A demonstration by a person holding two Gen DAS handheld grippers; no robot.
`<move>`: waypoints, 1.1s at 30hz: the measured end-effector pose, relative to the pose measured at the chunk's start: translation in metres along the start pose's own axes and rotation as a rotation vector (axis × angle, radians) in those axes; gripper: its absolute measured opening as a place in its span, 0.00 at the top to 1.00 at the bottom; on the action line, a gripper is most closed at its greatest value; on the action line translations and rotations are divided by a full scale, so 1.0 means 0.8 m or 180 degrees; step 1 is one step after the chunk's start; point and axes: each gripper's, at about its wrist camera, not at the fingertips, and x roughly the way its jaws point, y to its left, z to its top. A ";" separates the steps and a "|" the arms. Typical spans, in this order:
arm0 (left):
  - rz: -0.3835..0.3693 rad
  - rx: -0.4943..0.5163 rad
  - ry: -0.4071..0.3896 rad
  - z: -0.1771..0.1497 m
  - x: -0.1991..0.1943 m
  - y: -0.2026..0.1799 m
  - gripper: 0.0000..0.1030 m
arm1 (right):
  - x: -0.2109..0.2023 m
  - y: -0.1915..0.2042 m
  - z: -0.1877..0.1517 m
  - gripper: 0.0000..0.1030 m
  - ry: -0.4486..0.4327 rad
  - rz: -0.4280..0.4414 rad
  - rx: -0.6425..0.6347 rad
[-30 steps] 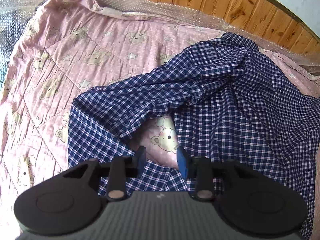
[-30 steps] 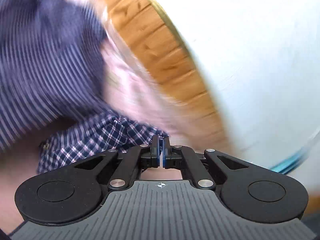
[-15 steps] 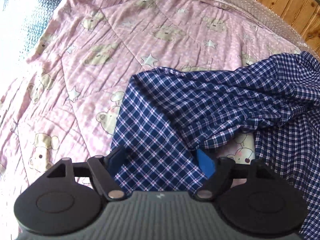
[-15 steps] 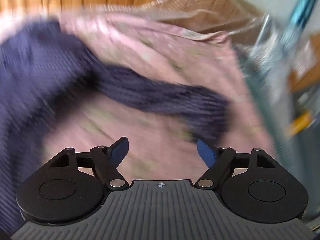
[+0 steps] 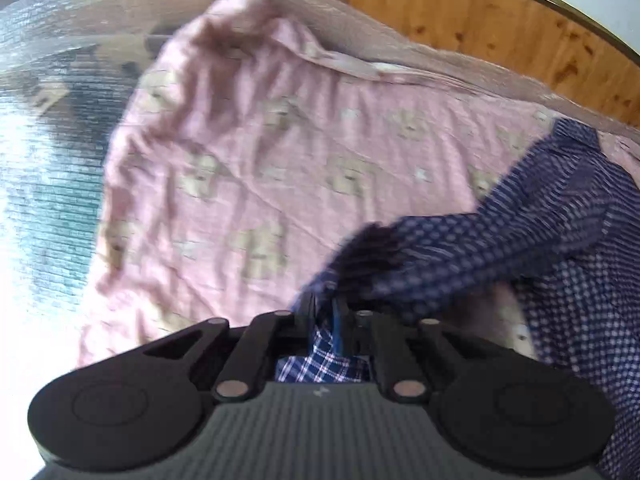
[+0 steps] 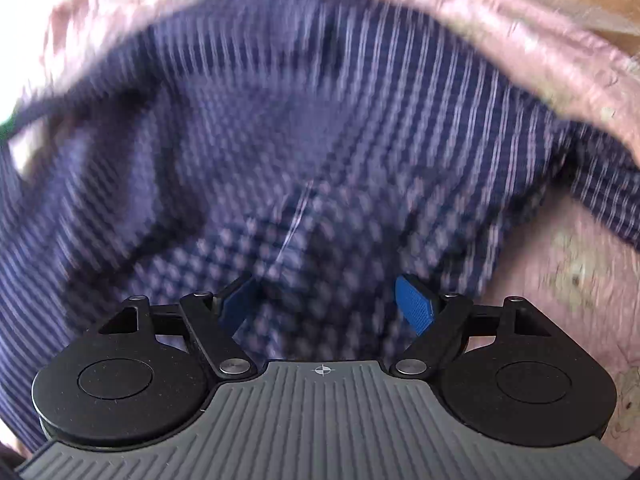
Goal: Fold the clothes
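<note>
A dark blue checked shirt [image 5: 560,240] lies crumpled on a pink bear-print blanket [image 5: 280,160], toward the right in the left wrist view. My left gripper [image 5: 324,308] is closing on an edge of it. A fold of checked cloth sits pinched between the narrow jaws and rises from the blanket. In the blurred right wrist view, the shirt [image 6: 300,120] fills most of the picture. My right gripper [image 6: 322,284] hovers over it, jaws wide and still opening. The cloth lies below the blue pads [image 6: 414,304], not gripped by them.
A wooden headboard [image 5: 480,12] runs along the far side of the bed. A sheet of clear bubble wrap [image 5: 48,168] covers the left edge beyond the blanket. Pink blanket [image 6: 580,264] also shows right of the shirt in the right wrist view.
The left gripper went from wide open over the shirt's edge to closed on it, pulling the cloth up. The right gripper, shut on the shirt before, let go and swung down over it.
</note>
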 end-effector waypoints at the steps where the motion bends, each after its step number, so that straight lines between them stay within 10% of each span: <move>1: 0.0127 -0.0052 0.0040 0.011 0.002 0.030 0.70 | 0.000 0.004 -0.005 0.16 -0.0020 -0.0011 -0.0110; 3: 0.0709 -0.0158 0.0194 0.017 0.018 0.073 0.68 | 0.000 0.009 -0.014 0.11 -0.0042 -0.0017 -0.0286; 5: 0.0748 -0.0458 0.0325 0.014 0.023 0.098 0.71 | -0.003 0.007 -0.008 0.09 0.0065 0.0075 -0.0310; 8: 0.0312 -0.0445 0.0106 0.007 0.007 0.055 0.63 | -0.022 -0.009 0.014 0.30 0.0069 0.0241 -0.0277; 10: -0.0023 -0.0127 -0.0026 0.010 0.003 -0.007 0.45 | -0.050 -0.030 0.042 0.27 -0.0220 0.0294 -0.0176; 16: -0.0834 0.0613 -0.0226 0.088 0.041 -0.237 0.40 | -0.076 -0.116 0.172 0.22 -0.0936 0.0227 0.0140; 26: -0.0890 0.1070 -0.0035 0.173 0.186 -0.408 0.39 | 0.076 -0.160 0.326 0.27 -0.0648 0.0340 -0.0402; 28: -0.0947 0.1152 0.0047 0.169 0.200 -0.414 0.70 | 0.109 -0.154 0.330 0.30 -0.0490 0.0373 -0.0566; 30: -0.0986 0.1191 -0.0044 0.165 0.194 -0.419 0.97 | 0.137 -0.147 0.327 0.66 -0.0310 0.0407 -0.0709; 33: -0.1151 0.1127 -0.0350 0.162 0.151 -0.413 0.99 | 0.120 -0.141 0.312 1.00 -0.0421 0.0468 -0.0794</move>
